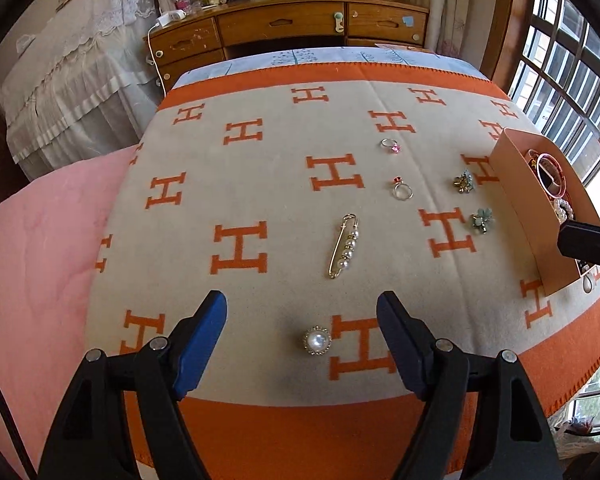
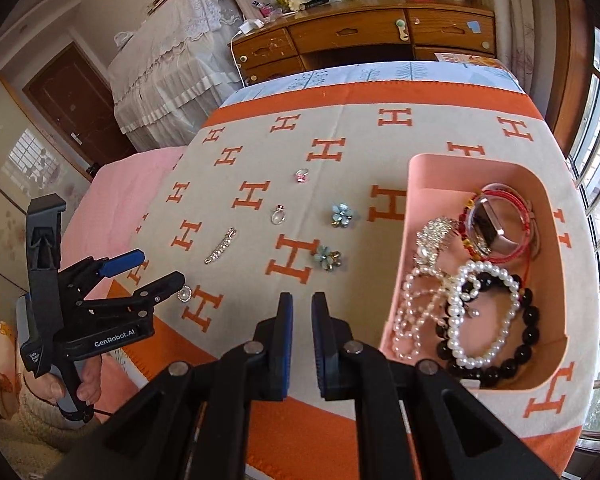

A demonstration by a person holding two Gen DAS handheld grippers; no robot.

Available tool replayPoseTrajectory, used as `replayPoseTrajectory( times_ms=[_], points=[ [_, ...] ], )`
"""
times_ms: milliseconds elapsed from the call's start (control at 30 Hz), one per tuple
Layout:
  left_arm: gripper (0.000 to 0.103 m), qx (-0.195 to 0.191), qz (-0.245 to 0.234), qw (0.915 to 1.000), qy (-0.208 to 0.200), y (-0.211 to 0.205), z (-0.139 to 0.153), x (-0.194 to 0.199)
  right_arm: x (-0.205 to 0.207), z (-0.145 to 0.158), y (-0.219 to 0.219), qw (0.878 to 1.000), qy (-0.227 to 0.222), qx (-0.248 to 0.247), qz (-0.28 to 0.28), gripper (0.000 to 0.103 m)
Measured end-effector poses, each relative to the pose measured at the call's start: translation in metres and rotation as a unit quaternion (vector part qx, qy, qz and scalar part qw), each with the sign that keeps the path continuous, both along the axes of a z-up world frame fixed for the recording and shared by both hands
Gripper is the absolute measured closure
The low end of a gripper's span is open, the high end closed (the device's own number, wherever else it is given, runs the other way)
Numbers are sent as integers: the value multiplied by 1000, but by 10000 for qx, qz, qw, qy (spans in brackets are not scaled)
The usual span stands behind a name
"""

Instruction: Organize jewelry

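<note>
My left gripper (image 1: 302,300) is open, its blue fingers on either side of a round pearl brooch (image 1: 317,340) on the H-patterned blanket; it also shows in the right wrist view (image 2: 160,268). Beyond lie a gold pearl pin (image 1: 343,246), a red-stone ring (image 1: 402,189), a pink-stone ring (image 1: 392,145) and two blue flower brooches (image 1: 463,181) (image 1: 482,220). A pink box (image 2: 420,176) at the right holds pearl bracelets (image 2: 482,312), a black bead bracelet (image 2: 528,328) and red bangles. My right gripper (image 2: 302,304) is nearly shut and empty, hovering left of the box.
The blanket (image 1: 260,184) covers a bed with a pink quilt (image 1: 32,248) at the left. A wooden dresser (image 1: 292,28) stands behind. Windows (image 1: 572,80) run along the right. The blanket's orange border marks the near edge.
</note>
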State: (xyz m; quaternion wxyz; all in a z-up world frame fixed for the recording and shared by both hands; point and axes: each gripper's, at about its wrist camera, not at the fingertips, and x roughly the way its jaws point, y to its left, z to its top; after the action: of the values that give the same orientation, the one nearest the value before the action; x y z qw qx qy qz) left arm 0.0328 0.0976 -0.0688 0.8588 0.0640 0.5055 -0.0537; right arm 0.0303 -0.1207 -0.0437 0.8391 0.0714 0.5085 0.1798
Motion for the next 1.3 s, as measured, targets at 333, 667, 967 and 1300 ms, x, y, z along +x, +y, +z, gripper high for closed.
replayPoseTrajectory(
  times_ms=[333, 667, 967, 1300],
  points=[
    [27, -287, -362, 9989, 35, 19, -4, 2, 25, -14, 51, 9984, 41, -322, 467, 66],
    [27, -222, -258, 9994, 0, 57, 0, -34, -3, -44, 144, 9705, -20, -570, 2341, 66],
    [27, -338, 166, 9991, 173, 81, -12, -33, 1, -57, 177, 9551, -508, -803, 2806, 67],
    [27, -603, 362, 9972, 259, 98, -19, -32, 1, -65, 181, 9265, -825, -991, 3535, 74]
  ],
)
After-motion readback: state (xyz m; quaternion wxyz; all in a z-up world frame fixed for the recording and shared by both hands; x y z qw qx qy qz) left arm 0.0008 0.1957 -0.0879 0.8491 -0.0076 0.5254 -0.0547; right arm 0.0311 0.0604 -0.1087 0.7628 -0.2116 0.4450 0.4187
